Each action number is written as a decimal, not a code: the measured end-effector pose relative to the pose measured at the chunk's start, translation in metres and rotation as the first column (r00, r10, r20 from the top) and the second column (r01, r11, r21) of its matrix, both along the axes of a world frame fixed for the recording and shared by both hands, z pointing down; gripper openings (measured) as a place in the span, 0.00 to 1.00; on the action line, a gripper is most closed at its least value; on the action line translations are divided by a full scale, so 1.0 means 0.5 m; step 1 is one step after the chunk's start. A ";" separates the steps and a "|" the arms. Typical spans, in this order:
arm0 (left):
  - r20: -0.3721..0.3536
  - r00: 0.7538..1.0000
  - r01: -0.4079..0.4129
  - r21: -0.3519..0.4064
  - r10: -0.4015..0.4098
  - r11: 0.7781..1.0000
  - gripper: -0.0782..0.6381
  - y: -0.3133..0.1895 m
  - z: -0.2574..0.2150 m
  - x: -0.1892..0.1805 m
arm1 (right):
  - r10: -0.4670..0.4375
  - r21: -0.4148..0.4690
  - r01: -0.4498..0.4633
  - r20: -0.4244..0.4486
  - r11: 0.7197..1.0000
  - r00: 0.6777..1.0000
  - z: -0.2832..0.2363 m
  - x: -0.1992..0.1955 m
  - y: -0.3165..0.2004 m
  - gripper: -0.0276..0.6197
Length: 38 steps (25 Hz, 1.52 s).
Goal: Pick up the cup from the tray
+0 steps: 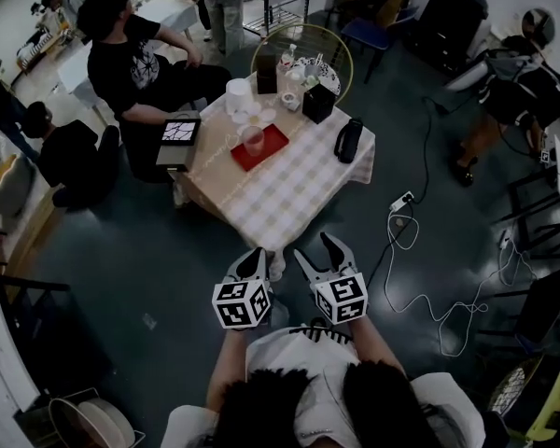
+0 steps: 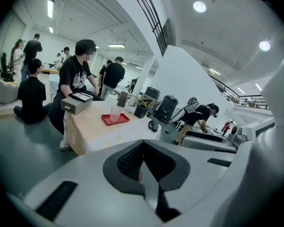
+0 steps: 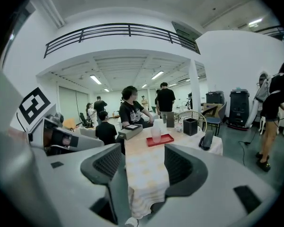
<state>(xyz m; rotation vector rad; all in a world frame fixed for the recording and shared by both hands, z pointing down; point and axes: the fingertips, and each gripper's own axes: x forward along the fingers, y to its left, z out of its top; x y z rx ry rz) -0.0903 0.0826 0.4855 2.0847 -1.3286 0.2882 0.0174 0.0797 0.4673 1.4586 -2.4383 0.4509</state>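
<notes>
1. The cup (image 3: 156, 135), far beyond the right gripper (image 3: 142, 161) fingers, looks like translucent, smooth plastic.
2. The tray (image 3: 166, 140) beneath it is red, smooth and faintly glossy.
3. The tablecloth (image 3: 146, 188), seen between the fingers, is matt checked cloth.
4. The pads (image 3: 107, 163) are black, ribbed and matt.

The left tongs (image 1: 252, 261) and the right tongs (image 1: 314, 248) each have a light grey shell (image 3: 227, 193) and dark jaws with a ribbed inner face. Short dark slots (image 3: 246, 198) are set in the shell. Each one carries a white cube (image 1: 243, 303) printed with black square markers. The person wears a white shirt (image 1: 303, 362) with some dark lines on it.
</notes>
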 end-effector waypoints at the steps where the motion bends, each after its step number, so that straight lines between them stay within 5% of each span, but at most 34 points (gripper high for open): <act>1: -0.002 1.000 -0.004 -0.002 0.004 1.000 0.12 -0.010 0.002 -0.004 | 0.005 -0.002 -0.005 -0.005 1.000 1.000 0.001 -0.004 -0.009 0.46; 23: 0.034 0.996 -0.088 0.032 0.087 0.996 0.12 -0.190 0.002 -0.088 | 0.060 0.078 -0.059 -0.018 0.995 0.998 -0.037 -0.087 -0.171 0.49; 38: 0.056 0.998 0.016 0.000 -0.016 1.000 0.12 -0.334 0.037 -0.117 | -0.029 0.034 0.029 0.013 0.999 0.999 0.010 -0.093 -0.346 0.53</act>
